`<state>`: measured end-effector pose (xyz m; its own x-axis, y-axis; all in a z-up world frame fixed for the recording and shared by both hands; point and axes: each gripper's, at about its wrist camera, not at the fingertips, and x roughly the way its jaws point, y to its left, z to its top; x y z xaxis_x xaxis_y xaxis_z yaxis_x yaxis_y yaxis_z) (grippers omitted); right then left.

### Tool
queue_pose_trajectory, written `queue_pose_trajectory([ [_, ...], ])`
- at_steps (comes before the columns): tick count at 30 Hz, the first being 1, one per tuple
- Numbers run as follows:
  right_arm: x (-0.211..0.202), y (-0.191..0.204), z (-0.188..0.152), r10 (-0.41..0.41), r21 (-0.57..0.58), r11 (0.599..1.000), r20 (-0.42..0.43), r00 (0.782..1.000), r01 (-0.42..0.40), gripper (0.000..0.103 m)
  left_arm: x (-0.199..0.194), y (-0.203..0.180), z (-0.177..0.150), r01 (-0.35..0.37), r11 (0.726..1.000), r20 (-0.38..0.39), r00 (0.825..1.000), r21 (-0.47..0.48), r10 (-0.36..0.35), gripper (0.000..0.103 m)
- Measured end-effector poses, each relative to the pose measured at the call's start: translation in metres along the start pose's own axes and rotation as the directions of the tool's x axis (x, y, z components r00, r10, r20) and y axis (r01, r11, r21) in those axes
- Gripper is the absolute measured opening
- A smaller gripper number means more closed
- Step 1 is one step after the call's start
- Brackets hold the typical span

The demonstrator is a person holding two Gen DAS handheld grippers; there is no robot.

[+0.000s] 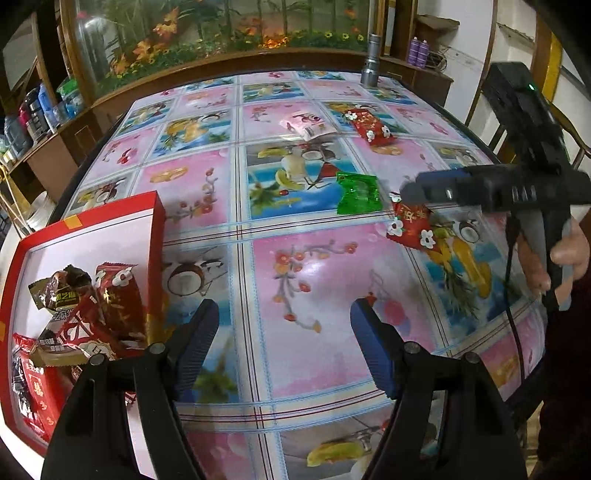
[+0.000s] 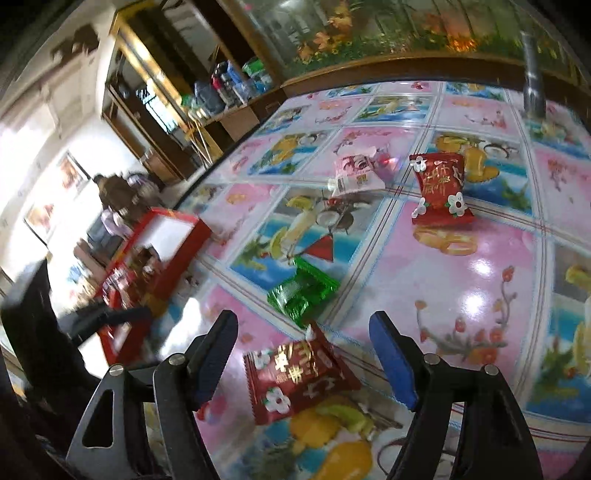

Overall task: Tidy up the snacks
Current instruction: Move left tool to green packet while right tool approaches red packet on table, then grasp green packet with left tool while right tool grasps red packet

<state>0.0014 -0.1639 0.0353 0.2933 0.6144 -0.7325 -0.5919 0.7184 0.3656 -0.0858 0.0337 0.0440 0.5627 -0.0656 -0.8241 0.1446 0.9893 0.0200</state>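
A red box [image 1: 157, 229] with several wrapped snacks [image 1: 103, 314] inside stands at the table's left; it also shows in the right wrist view [image 2: 162, 254]. My left gripper [image 1: 284, 336] is open and empty beside the box. My right gripper [image 2: 303, 354] is open just above a red flowered packet [image 2: 299, 376], which lies between its fingers; the packet shows in the left wrist view [image 1: 410, 225] under the right gripper [image 1: 410, 192]. A green packet [image 1: 358, 194] [image 2: 301, 291], a second red packet [image 1: 371, 127] [image 2: 441, 188] and a pink packet [image 1: 306, 125] [image 2: 354, 173] lie farther out.
The table wears a glossy pink and blue fruit-print cloth [image 1: 332, 269]. A grey flashlight [image 1: 371, 62] stands upright at the far edge. Shelves with bottles [image 1: 40, 107] are to the left, and a fish tank [image 1: 221, 29] is behind the table.
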Motion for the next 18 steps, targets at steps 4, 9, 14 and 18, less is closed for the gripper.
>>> queue_pose_trajectory([
  [4,0.003,0.017,-0.01,-0.064,-0.125,0.99,-0.043,0.997,0.058,0.076,0.001,0.001,0.001,-0.006,1.0,-0.001,1.0,0.004,0.006,0.073],
  [9,0.017,0.033,-0.019,-0.129,-0.228,0.967,-0.061,0.99,0.113,0.077,0.003,0.003,0.003,-0.013,1.0,-0.008,1.0,0.002,0.013,0.073],
  [14,0.023,0.026,-0.019,-0.167,-0.21,0.966,-0.047,0.985,0.154,0.074,0.003,-0.001,0.009,-0.019,0.999,-0.004,1.0,0.028,0.019,0.073],
  [18,0.018,0.015,-0.014,-0.169,-0.153,0.975,-0.025,0.985,0.163,0.06,0.003,-0.006,0.019,-0.025,0.998,0.006,1.0,0.053,0.025,0.073],
])
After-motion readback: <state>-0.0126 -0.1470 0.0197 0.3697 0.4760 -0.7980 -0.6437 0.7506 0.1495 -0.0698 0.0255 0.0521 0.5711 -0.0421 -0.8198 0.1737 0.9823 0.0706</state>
